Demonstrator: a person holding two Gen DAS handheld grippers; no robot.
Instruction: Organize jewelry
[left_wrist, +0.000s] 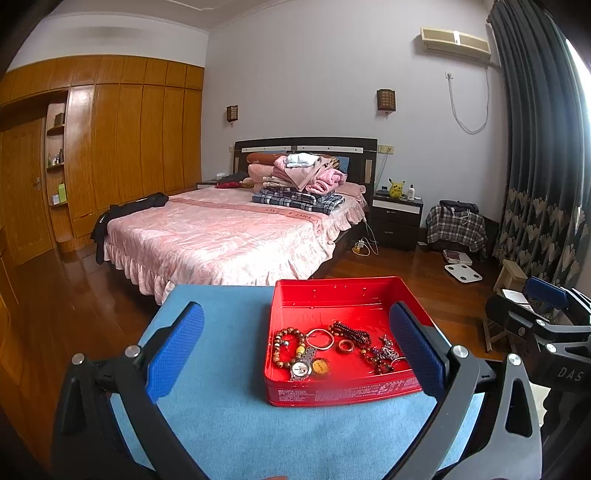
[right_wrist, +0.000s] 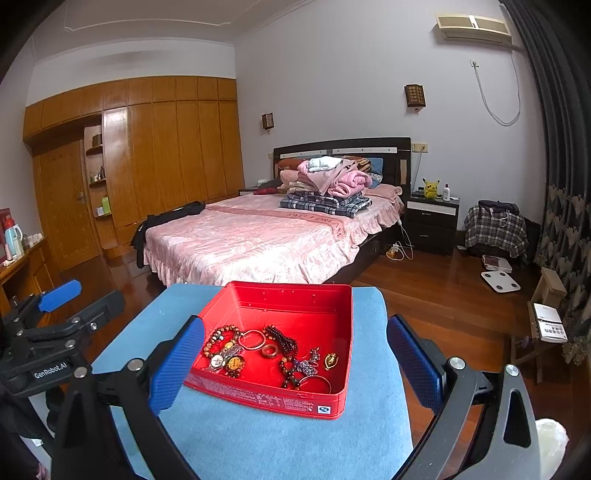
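Left gripper (left_wrist: 295, 350): jaws standing wide apart, gripping nothing, blue pads (left_wrist: 176, 350) flanking the view at 9 and 3 o'clock.

Right gripper (right_wrist: 295, 360): jaws likewise spread wide, holding nothing.

Red tin (left_wrist: 332, 393): sitting open on the blue cloth (left_wrist: 221, 424), lying at 1 o'clock in the left wrist view and at 12 o'clock in the right wrist view.

Contents, all lying inside the tin:
- beaded bracelet (left_wrist: 282, 347), at the tin's 9 o'clock side
- wristwatch (left_wrist: 301, 367), touching the bracelet
- silver bangle (left_wrist: 320, 338), near centre
- small ring (left_wrist: 346, 346), just beside the bangle
- dark bead strand (left_wrist: 351, 329), at 12 o'clock from the ring
- gold brooch (right_wrist: 330, 360), at the 3 o'clock side

Pink bed (left_wrist: 229, 232): standing beyond the cloth.
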